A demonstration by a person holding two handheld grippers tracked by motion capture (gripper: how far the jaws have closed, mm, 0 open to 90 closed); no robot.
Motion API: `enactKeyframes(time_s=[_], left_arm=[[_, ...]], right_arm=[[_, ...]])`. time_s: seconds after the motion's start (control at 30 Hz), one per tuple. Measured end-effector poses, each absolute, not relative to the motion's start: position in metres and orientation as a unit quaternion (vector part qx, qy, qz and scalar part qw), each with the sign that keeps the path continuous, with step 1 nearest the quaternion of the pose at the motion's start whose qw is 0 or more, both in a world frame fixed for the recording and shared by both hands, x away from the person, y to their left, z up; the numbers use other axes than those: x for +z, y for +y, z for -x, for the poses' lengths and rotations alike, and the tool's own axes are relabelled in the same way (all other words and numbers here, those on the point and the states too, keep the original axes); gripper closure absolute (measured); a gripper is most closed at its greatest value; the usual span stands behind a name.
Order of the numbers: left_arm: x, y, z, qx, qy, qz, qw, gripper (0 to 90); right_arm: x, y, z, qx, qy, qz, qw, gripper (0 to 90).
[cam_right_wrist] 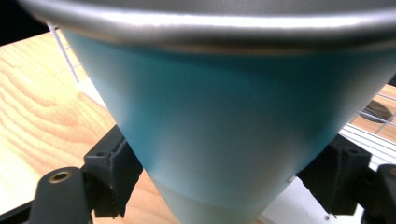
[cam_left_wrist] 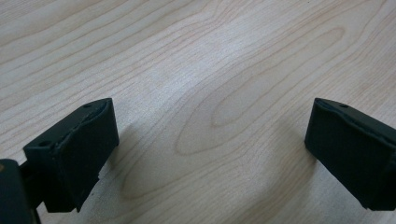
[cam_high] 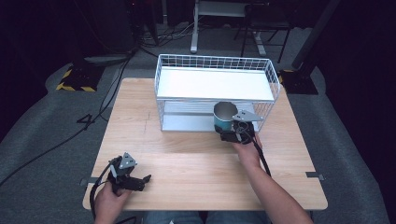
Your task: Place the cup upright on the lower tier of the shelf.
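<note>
Two grippers were at work over a pale wood-grain desk [cam_high: 187,163]. Nearest, at the left front corner, the left gripper [cam_high: 140,181] rested low on the desk, its blunt black jaws spread wide with nothing between them but bare grain. Farther in and to the right, the right gripper [cam_high: 232,132] was clamped around a cup [cam_high: 225,116], its pads pressing the lower wall from both sides. The cup hung upright just at the open front of the rack [cam_high: 215,63], level with the lower shelf.

The cup looked like a tapered tumbler: matte teal outside, bare steel rim and lining. It was probably stiff, fairly light when empty and not fragile, though the smooth, narrowing wall could let it slip downward through the pads. A hold higher up, where the body widens, would likely sit more securely than one near the base.

Beyond it, the rack was thin white wire mesh with a flat white upper shelf.
</note>
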State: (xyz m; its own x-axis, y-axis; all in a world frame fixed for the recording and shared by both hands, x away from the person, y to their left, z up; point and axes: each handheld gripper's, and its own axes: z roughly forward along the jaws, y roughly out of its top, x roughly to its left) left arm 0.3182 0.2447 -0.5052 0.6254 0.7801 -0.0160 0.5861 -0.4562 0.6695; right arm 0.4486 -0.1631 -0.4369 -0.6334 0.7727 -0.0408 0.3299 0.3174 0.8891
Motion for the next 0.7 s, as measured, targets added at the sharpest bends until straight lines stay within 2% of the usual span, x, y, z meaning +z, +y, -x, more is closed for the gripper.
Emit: enactKeyframes(time_s=[0.37,0.7], left_arm=[[-0.505,0.244,-0.32,0.148,0.411,-0.838,0.327,3.2],[-0.505,0.244,-0.32,0.147,0.411,-0.838,0.327,3.2]], right_arm=[[-0.456,-0.151,-0.47,0.464,0.771,-0.369,0.232,21.6],[-0.459,-0.139,-0.491,0.468,0.763,-0.386,0.224,21.6]])
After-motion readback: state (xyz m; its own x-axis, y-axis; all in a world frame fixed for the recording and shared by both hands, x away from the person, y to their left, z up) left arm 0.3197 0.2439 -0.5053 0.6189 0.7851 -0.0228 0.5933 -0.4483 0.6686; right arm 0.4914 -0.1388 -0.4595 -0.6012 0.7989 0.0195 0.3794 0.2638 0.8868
